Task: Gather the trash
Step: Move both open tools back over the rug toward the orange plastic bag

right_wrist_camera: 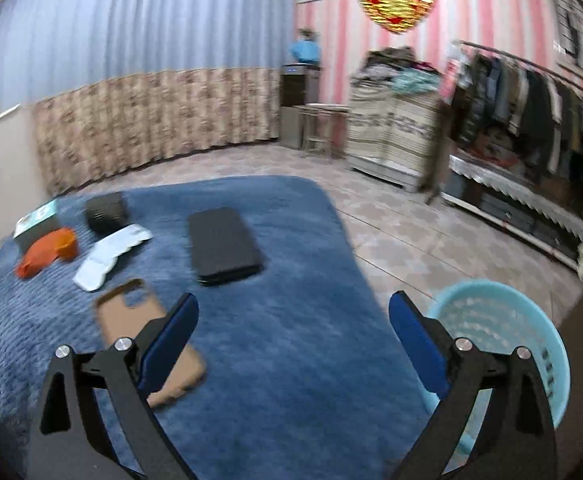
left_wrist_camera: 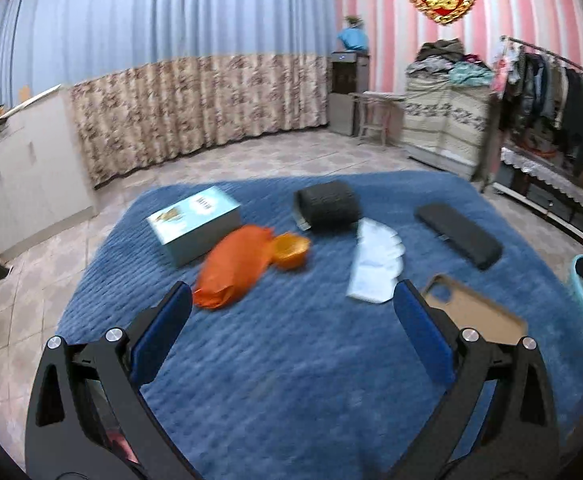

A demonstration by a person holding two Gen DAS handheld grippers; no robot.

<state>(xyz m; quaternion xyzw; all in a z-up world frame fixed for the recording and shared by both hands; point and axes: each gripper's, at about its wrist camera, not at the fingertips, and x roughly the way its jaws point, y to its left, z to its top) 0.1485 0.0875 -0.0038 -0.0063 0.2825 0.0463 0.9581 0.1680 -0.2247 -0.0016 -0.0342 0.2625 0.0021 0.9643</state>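
**Both grippers empty above the blue blanket, trash spread ahead**

Trash items: an orange plastic bag (left_wrist_camera: 230, 270), crumpled and elongated, lies left of centre on the blue blanket (left_wrist_camera: 291, 360). An orange bowl-shaped cup (left_wrist_camera: 290, 250) lies on its side touching the bag's far end, mouth toward the camera. A white creased wrapper (left_wrist_camera: 375, 266) lies just right of the cup, flat. All are slightly motion-blurred.

Left gripper (left_wrist_camera: 293, 306): jaws spread wide, nothing between the blue pads, hovering above the blanket short of the bag and wrapper. Right gripper (right_wrist_camera: 293, 314): jaws likewise spread wide, empty, over bare blanket.

Other things on the blanket: a teal box (left_wrist_camera: 195, 229) touching the bag's far-left side, a black ribbed rolled-looking object (left_wrist_camera: 327, 206) behind the cup, a flat black case (left_wrist_camera: 459, 236) further right, and a tan phone case (right_wrist_camera: 147, 332), inside up, partly under the right gripper's left finger in the right wrist view.

A light-blue perforated plastic basket (right_wrist_camera: 531, 320) stands on the tiled floor beside the blanket's right edge, behind the right gripper's right finger.

Nothing lies between the left gripper and the bag.
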